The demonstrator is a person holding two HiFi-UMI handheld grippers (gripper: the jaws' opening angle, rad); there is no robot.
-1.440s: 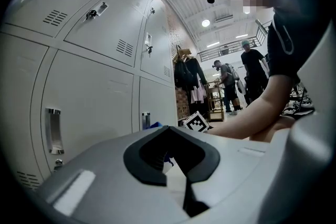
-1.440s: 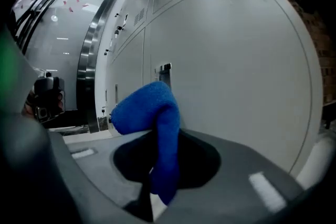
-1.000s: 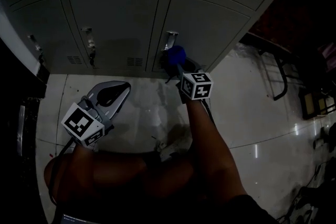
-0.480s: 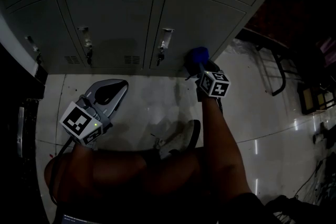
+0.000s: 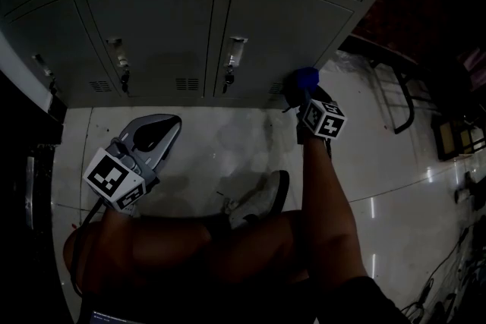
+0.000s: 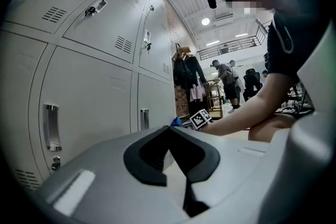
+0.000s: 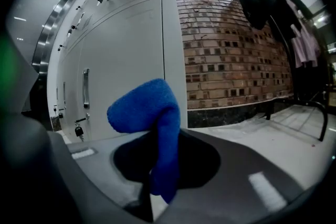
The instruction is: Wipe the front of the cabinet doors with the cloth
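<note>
Grey metal cabinet doors (image 5: 159,34) fill the top of the head view. My right gripper (image 5: 304,92) is shut on a blue cloth (image 5: 305,77), which it holds at the lower right corner of the right-hand lower door (image 5: 281,30). In the right gripper view the cloth (image 7: 149,110) folds over above the jaws, in front of that door's right edge (image 7: 126,71). Whether it touches the door I cannot tell. My left gripper (image 5: 177,122) hangs low over the floor at the left, shut on nothing. Its jaws (image 6: 169,131) meet at the tips.
Latches with padlocks (image 5: 228,76) (image 5: 124,77) stick out of the lower doors. A shoe (image 5: 262,201) rests on the glossy tiled floor (image 5: 220,148). A dark metal frame (image 5: 401,99) stands to the right of the cabinet, before a brick wall (image 7: 236,50). People (image 6: 227,78) stand far off.
My right gripper has carried the cloth to the right along the bottom of the door, from beside the latch to the cabinet's right corner. The left gripper has hardly moved.
</note>
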